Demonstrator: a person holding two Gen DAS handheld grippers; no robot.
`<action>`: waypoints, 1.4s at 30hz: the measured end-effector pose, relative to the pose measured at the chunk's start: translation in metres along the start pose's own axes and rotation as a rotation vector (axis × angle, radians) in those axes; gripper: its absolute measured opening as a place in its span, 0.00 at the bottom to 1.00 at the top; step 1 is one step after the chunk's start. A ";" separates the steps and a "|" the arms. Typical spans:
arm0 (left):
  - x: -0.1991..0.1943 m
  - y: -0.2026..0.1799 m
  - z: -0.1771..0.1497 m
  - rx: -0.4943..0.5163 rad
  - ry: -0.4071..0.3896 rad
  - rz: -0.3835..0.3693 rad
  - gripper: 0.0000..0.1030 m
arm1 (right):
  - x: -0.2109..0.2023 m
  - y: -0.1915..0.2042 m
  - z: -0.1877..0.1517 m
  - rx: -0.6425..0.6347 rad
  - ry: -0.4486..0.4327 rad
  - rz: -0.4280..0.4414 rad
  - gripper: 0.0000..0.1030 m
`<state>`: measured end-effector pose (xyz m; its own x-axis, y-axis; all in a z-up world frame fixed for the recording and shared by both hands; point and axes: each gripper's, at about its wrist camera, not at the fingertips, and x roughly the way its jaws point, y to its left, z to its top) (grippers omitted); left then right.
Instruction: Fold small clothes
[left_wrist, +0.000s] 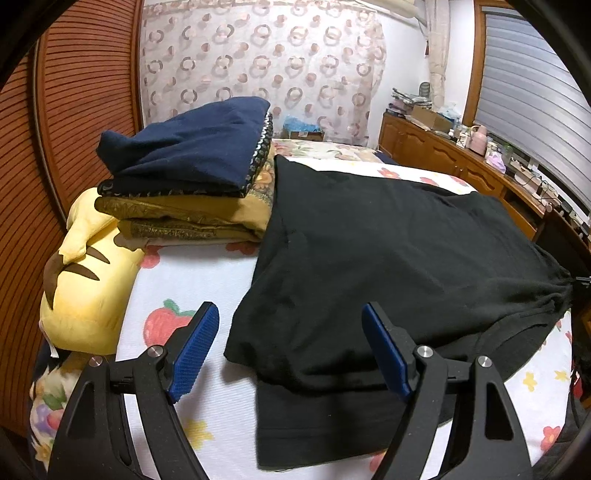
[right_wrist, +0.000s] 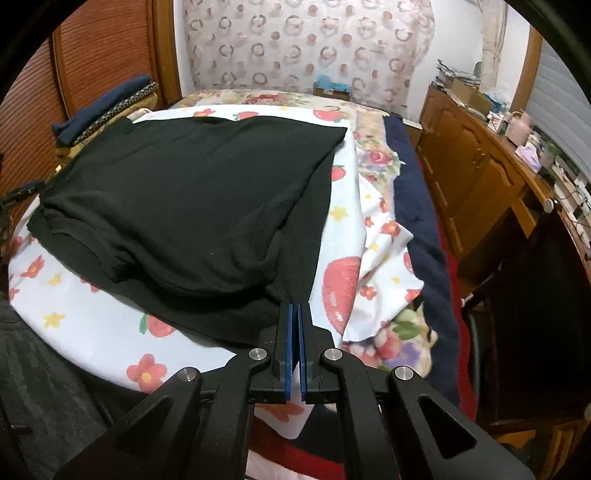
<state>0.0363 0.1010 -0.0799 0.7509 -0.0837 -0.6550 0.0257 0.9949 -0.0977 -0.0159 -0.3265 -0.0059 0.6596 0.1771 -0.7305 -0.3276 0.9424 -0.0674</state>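
Pinching the near corner of the folded black cotton garment (right_wrist: 192, 192), my right tool (right_wrist: 295, 317) is clamped; my left tool (left_wrist: 291, 325) hovers wide apart.

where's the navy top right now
In the left wrist view the navy top sits at the upper left, topping a folded stack, just left of the black shirt.

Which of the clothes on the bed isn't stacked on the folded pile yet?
The black garment, spread across the fruit-print sheet. The navy piece and mustard piece sit folded in a stack beside it.
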 end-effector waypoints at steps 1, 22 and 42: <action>0.001 0.001 0.000 0.000 0.003 0.002 0.78 | -0.001 0.000 0.000 0.007 -0.005 0.003 0.02; 0.020 0.019 -0.006 -0.042 0.072 -0.003 0.75 | 0.019 0.019 0.002 0.022 -0.141 0.029 0.31; 0.003 0.009 0.007 -0.033 0.023 -0.142 0.09 | 0.075 0.022 -0.029 0.116 -0.187 0.039 0.39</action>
<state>0.0435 0.1099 -0.0777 0.7263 -0.2248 -0.6495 0.1085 0.9706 -0.2147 0.0065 -0.3009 -0.0819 0.7658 0.2530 -0.5912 -0.2820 0.9584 0.0450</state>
